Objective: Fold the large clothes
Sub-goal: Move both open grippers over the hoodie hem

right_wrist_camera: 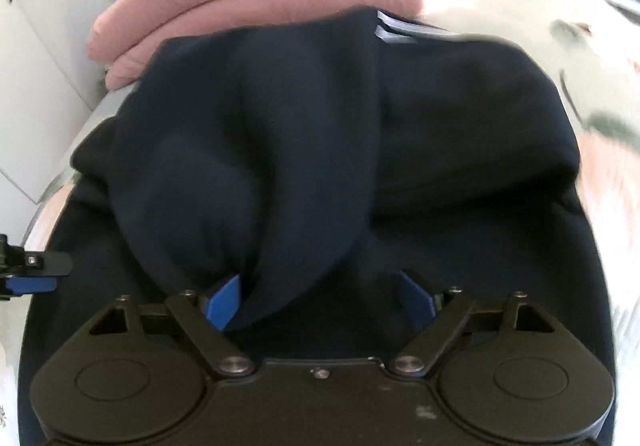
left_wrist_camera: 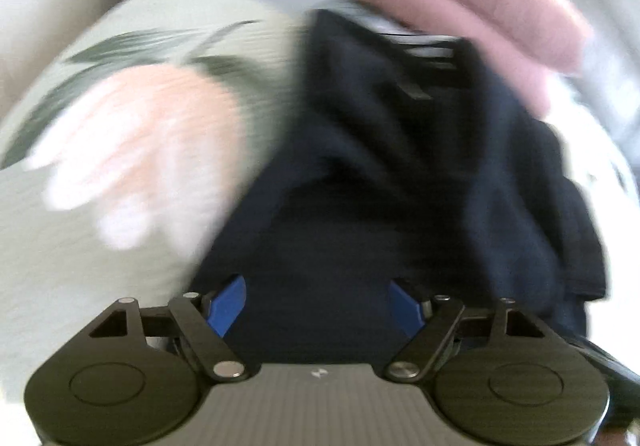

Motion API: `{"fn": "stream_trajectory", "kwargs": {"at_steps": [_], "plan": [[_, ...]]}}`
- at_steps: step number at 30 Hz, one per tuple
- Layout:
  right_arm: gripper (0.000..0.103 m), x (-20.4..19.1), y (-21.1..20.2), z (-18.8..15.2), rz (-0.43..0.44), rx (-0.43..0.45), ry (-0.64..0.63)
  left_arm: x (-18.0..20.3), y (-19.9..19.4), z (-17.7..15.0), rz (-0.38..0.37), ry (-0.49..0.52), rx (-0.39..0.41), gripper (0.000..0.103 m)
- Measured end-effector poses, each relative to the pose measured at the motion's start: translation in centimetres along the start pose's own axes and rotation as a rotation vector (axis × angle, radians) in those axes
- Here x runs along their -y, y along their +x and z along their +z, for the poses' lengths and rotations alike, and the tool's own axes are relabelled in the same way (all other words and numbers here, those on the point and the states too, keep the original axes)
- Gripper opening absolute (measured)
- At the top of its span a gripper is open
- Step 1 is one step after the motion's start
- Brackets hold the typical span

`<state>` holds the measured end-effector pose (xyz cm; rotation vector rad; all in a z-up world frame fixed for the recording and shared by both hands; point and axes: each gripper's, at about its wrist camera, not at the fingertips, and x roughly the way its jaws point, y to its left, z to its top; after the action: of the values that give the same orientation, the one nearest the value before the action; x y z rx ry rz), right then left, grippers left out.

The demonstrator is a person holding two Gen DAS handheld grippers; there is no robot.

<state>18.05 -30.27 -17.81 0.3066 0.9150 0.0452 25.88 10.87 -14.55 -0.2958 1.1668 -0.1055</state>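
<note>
Both grippers, left gripper (left_wrist_camera: 318, 304) and right gripper (right_wrist_camera: 320, 300), stand spread over the navy garment (right_wrist_camera: 320, 117), pinching nothing. Risk: the loose centre-frame fold slumps open, or catches a blue finger (right_wrist_camera: 224, 300).

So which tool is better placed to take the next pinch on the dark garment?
Probably the right tool: a raised fold of the dark garment sits between its open fingers, against one pad. The left tool, also open, points at flatter cloth near the garment's edge, in a blurred view.
</note>
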Motion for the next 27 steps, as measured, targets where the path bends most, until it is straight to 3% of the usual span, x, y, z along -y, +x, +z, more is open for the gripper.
{"fn": "stream_trajectory", "kwargs": {"at_steps": [3, 12, 17, 23, 27], "plan": [[0.098, 0.7, -0.6, 0.1, -0.031, -0.009, 0.006, -2.3, -0.1, -0.2, -0.072, -0.051, 0.011, 0.075], [0.099, 0.8, -1.2, -0.8, -0.048, -0.002, -0.021, -1.6, -0.9, -1.8, -0.035, 0.081, 0.045, 0.075], [0.1, 0.8, -1.6, -1.2, -0.045, -0.01, -0.044, -2.3, -1.6, -2.6, -0.063, 0.059, 0.048, 0.075], [0.102, -0.7, -1.8, -3.1, -0.116, -0.013, -0.243, -3.2, -2.5, -3.3, -0.076, 0.034, 0.037, 0.075], [0.103, -0.1, -2.2, -3.5, -0.097, -0.01, -0.226, -3.2, -3.1, -4.0, -0.061, 0.043, 0.022, 0.077]]}}
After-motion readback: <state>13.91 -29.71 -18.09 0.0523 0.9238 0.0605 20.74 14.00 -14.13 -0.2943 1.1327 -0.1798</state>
